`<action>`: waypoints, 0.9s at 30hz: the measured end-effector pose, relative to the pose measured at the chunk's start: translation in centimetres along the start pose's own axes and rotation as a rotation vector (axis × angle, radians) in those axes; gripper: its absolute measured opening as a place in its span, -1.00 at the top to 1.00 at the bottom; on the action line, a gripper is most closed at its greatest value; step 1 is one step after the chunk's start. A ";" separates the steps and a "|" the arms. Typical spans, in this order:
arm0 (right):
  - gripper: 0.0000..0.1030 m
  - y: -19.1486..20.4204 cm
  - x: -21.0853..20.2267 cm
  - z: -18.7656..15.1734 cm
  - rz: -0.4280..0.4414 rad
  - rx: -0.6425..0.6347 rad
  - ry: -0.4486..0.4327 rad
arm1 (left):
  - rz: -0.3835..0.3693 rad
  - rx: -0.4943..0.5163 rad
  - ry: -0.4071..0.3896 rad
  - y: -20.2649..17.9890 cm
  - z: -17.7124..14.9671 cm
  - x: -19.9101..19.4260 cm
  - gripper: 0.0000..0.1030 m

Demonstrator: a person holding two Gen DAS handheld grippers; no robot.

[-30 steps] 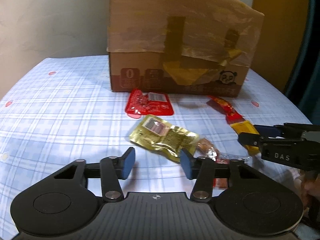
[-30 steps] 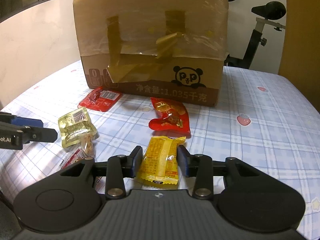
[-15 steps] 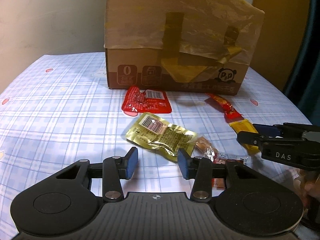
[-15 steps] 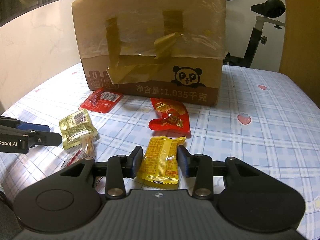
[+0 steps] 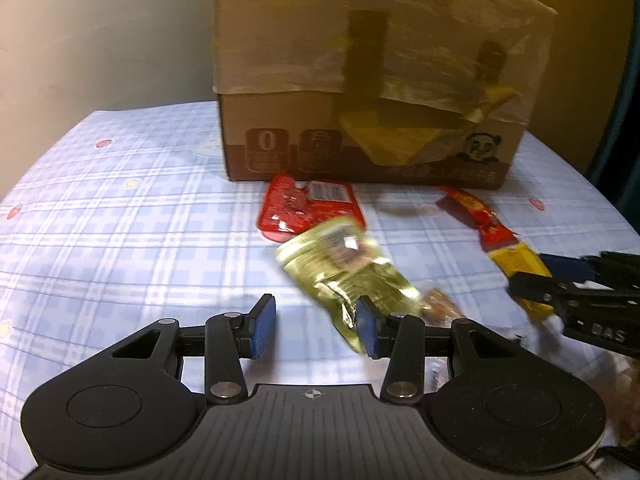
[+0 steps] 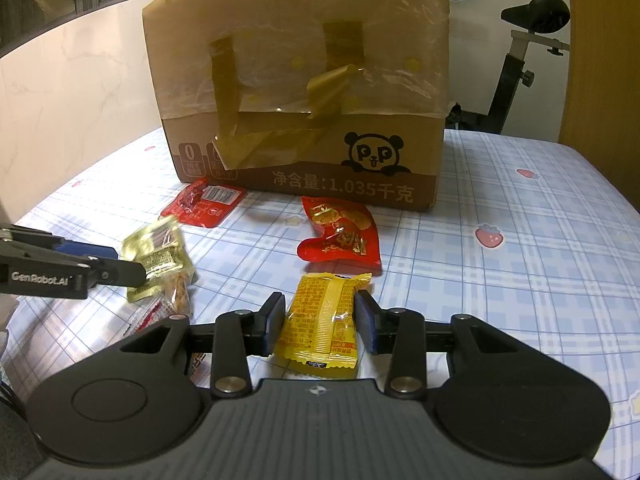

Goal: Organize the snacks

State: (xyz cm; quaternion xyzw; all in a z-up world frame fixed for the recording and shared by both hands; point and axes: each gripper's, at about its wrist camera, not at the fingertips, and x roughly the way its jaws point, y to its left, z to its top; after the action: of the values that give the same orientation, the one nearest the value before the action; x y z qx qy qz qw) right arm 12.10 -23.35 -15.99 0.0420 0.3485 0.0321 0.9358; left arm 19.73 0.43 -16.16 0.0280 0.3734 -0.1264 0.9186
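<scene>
Yellow snack packet [image 6: 324,320], printed, crimped ends, upright seam; clamped between right gripper [image 6: 320,318] fingers above checked bed sheet [image 6: 500,280]. Gold foil pouch [image 5: 348,276] blurred, touching one finger of left gripper [image 5: 316,326]; fingers apart. Red packets beyond, near taped cardboard box [image 6: 304,92].

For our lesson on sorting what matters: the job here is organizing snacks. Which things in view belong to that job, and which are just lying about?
Belong to the job:
- yellow packet, between the right gripper pads
- gold packet, by the left gripper
- two red packets
- clear snack packet
- cardboard box

Just lying about:
- exercise bike
- checked tablecloth
</scene>
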 end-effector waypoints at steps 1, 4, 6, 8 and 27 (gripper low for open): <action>0.20 0.0 0.0 0.0 0.000 0.000 0.000 | 0.008 -0.004 -0.001 0.2 0.1 0.1 0.08; 0.20 0.0 0.0 0.0 0.000 0.001 0.000 | 0.034 -0.013 -0.006 1.0 0.4 0.6 0.07; 0.20 0.0 0.0 0.0 0.000 0.000 0.000 | 0.037 -0.031 -0.006 1.4 0.7 0.8 0.10; 0.20 0.0 0.0 0.0 0.000 0.000 0.000 | -0.009 -0.041 -0.024 1.6 1.0 0.5 0.08; 0.20 0.0 0.0 0.0 0.002 0.003 -0.001 | -0.084 0.235 -0.015 -1.4 -0.7 0.4 -0.36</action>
State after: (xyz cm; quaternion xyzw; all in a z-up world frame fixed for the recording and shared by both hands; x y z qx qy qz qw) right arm 12.10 -23.32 -16.00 0.0436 0.3483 0.0324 0.9358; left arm 19.21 -0.92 -16.86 0.1188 0.3499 -0.2080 0.9057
